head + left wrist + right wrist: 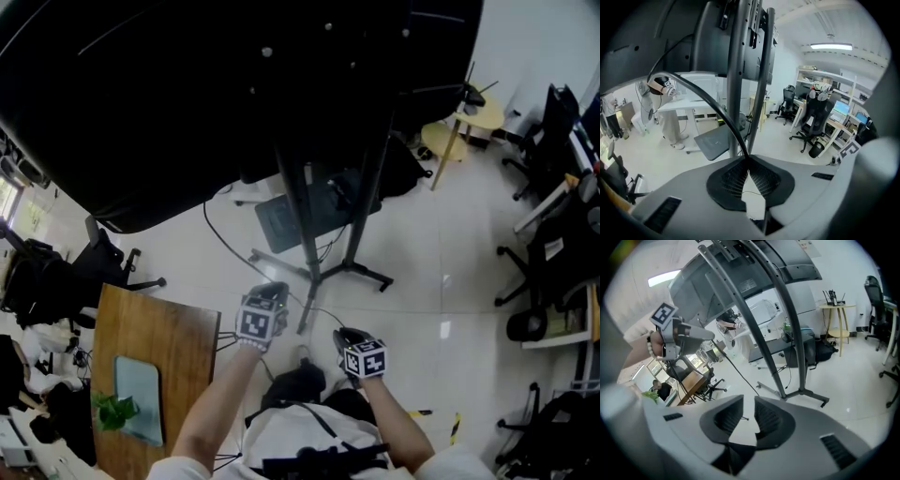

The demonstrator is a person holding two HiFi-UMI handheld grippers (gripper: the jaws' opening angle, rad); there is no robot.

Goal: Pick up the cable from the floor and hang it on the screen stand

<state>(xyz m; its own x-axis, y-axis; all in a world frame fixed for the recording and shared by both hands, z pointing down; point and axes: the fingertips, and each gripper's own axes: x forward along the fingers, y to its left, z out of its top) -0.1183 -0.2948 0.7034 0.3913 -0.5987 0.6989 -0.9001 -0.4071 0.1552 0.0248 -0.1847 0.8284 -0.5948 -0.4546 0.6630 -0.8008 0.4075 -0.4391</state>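
At the foot of the black metal screen stand (pixel 305 202), the person holds both tools low over the glossy white floor (pixel 441 281).

**Tool state**
- Left tool (pixel 749 158): jaws together, clamped on the thin black cable (pixel 708 101). The cable enters the pinch at the pad tips.
- Right tool (pixel 749 401): jaws apart, with nothing between them. Only bare floor shows through the gap.

**Cable position**
- The gripped section is off the floor.
- In the left gripper view, the cable leaves the jaws forward and arcs up and to the left, crossing in front of the stand's uprights (pixel 736 70).
- In the right gripper view, a free run of cable (pixel 738 371) slopes down from the left tool (pixel 710 336) towards the stand's base (pixel 806 394).

**Governing relation**
- The stand's uprights lie straight ahead of the left tool, along the line of its jaws.
- In the head view, the left tool (pixel 270 292) is nearer the stand's base than the right tool (pixel 349 336), which is beside it and closer to the person.
- The hanging move therefore probably falls to the left hand, lifting forward and up towards the stand.
- The right tool is free to gather the slack.
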